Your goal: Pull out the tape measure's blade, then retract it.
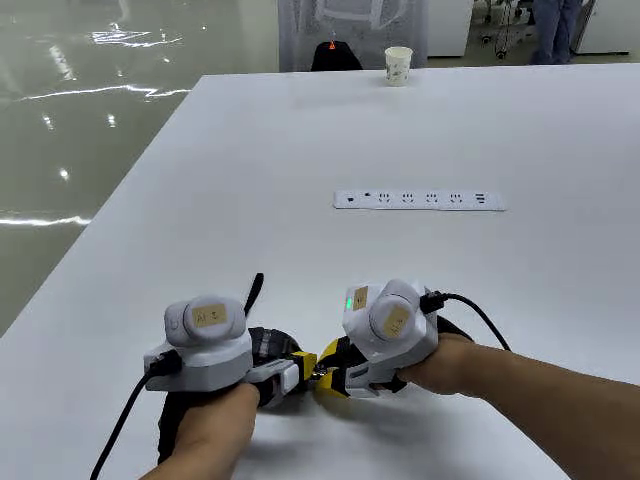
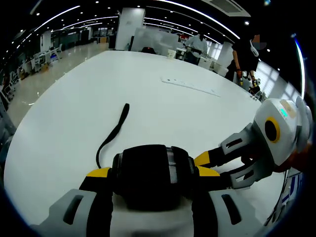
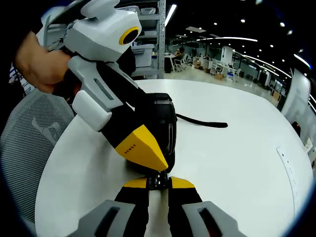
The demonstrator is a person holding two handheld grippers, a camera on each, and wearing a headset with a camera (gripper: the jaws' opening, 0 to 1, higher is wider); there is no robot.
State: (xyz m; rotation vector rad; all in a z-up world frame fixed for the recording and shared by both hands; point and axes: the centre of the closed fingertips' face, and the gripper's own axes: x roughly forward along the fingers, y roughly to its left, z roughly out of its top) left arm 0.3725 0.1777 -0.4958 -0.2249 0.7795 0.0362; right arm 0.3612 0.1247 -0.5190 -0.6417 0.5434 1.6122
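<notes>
The black tape measure [image 2: 150,175] rests on the white table [image 1: 300,150], and my left gripper [image 2: 153,174] is shut on its body from both sides. Its black wrist strap [image 2: 113,132] trails away across the table. My right gripper [image 3: 158,182] is shut on the small end hook of the blade [image 3: 158,179], right against the case [image 3: 160,121]; hardly any blade is out. In the head view the left gripper [image 1: 280,366] and the right gripper [image 1: 325,378] meet tip to tip near the table's front edge.
A white power strip [image 1: 418,200] lies mid-table beyond the grippers. A paper cup [image 1: 398,65] stands at the far edge, with a dark chair [image 1: 335,55] behind it. A person [image 1: 555,30] stands at the back right. Shiny floor lies left of the table.
</notes>
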